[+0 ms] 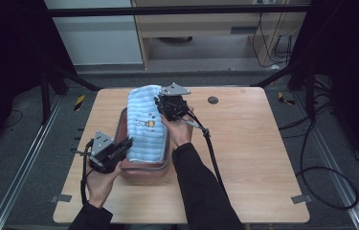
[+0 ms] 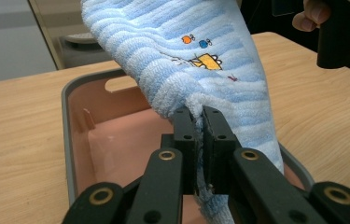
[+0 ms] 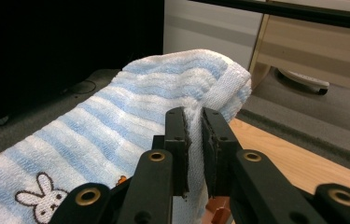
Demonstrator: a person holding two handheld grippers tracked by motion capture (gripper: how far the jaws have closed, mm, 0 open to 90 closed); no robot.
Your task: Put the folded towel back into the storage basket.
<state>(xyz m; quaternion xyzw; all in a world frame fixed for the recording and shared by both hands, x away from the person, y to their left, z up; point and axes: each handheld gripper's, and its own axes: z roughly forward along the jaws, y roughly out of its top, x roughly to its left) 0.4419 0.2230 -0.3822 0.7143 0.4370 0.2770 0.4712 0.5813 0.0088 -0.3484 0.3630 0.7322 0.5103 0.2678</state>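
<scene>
A blue-and-white striped towel [image 1: 143,122] with small cartoon prints is stretched between both grippers above a pink bin with a grey rim [image 1: 121,119]. My left gripper [image 1: 125,145] is shut on the towel's near edge, over the bin's near left side. In the left gripper view the jaws pinch the towel [image 2: 210,60] at its hem, with the bin [image 2: 116,140] below. My right gripper [image 1: 160,102] is shut on the towel's far edge, beyond the bin. The right gripper view has the towel [image 3: 116,121] clamped between the pads, a rabbit print at lower left.
The wooden table [image 1: 244,143] has a small dark round mark [image 1: 212,100] at the back right of centre. Black cables [image 1: 213,153] trail from the grippers over the table. Dark frame rails stand on both sides, with furniture and floor cables behind.
</scene>
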